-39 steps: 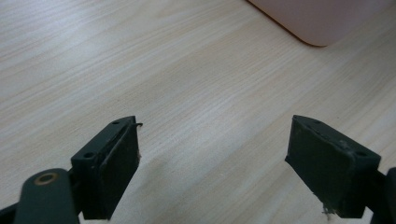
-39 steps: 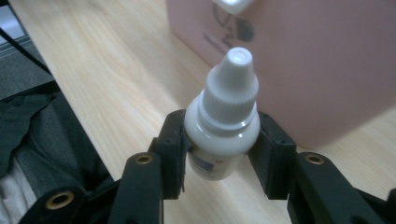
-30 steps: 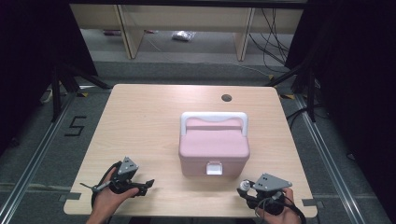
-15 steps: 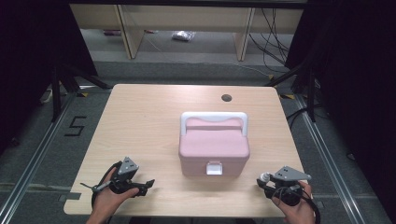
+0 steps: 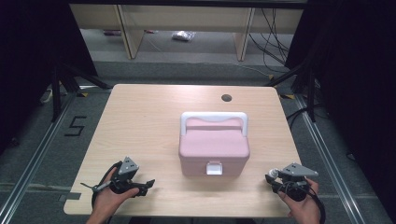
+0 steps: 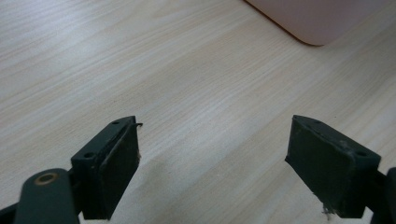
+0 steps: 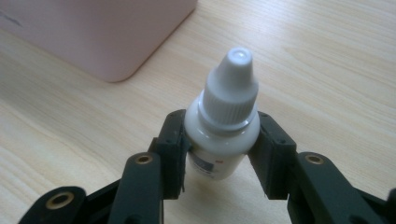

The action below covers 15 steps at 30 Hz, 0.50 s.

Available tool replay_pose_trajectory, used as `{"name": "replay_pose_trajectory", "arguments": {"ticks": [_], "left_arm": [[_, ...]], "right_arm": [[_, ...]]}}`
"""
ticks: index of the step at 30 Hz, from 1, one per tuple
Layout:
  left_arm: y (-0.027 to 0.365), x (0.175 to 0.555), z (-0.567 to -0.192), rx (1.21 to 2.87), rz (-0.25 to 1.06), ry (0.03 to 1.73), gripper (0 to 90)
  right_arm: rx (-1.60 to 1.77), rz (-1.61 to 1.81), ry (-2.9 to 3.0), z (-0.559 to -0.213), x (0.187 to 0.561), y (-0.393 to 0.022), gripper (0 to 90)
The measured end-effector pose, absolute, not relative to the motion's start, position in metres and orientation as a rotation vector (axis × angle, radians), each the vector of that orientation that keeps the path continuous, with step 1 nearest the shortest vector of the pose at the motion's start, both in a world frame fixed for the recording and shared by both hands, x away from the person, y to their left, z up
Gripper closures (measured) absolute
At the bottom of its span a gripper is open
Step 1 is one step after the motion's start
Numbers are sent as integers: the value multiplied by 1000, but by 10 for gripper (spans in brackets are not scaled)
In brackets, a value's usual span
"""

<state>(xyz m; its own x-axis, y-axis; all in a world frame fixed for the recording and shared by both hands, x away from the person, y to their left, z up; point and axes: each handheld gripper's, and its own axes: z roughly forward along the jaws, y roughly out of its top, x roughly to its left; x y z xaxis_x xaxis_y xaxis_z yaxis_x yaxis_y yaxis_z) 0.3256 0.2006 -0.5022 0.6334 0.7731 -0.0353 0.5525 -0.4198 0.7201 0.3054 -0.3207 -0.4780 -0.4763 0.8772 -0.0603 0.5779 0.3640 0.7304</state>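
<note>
- White plastic dropper bottle (image 7: pixel 223 128), rounded, with a ribbed conical cap, sits clamped between the black jaws of the right gripper (image 7: pixel 219 154).
- Pale wood-grain table (image 5: pixel 140 130) lies beneath; a smooth pink box (image 5: pixel 214 148) with rounded corners stands to the bottle's left.
- Left gripper (image 6: pixel 215 163) rests near the table's front edge, jaws apart, nothing between.

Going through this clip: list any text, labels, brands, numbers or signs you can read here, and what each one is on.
"5": black mark on the floor, left of the table.
Label on the small white bottle held in the right tongs: a dark patch and a red speck, too blurred and hidden to read.
Pink box: no text to be seen.
</note>
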Motion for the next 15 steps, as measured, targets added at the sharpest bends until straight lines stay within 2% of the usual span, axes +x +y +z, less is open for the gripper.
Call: {"name": "replay_pose_trajectory", "arguments": {"ticks": [15], "left_arm": [[199, 326, -502, 2143, 389, 1025, 162]], "right_arm": [[1271, 877, 2201, -484, 312, -325, 602]]}}
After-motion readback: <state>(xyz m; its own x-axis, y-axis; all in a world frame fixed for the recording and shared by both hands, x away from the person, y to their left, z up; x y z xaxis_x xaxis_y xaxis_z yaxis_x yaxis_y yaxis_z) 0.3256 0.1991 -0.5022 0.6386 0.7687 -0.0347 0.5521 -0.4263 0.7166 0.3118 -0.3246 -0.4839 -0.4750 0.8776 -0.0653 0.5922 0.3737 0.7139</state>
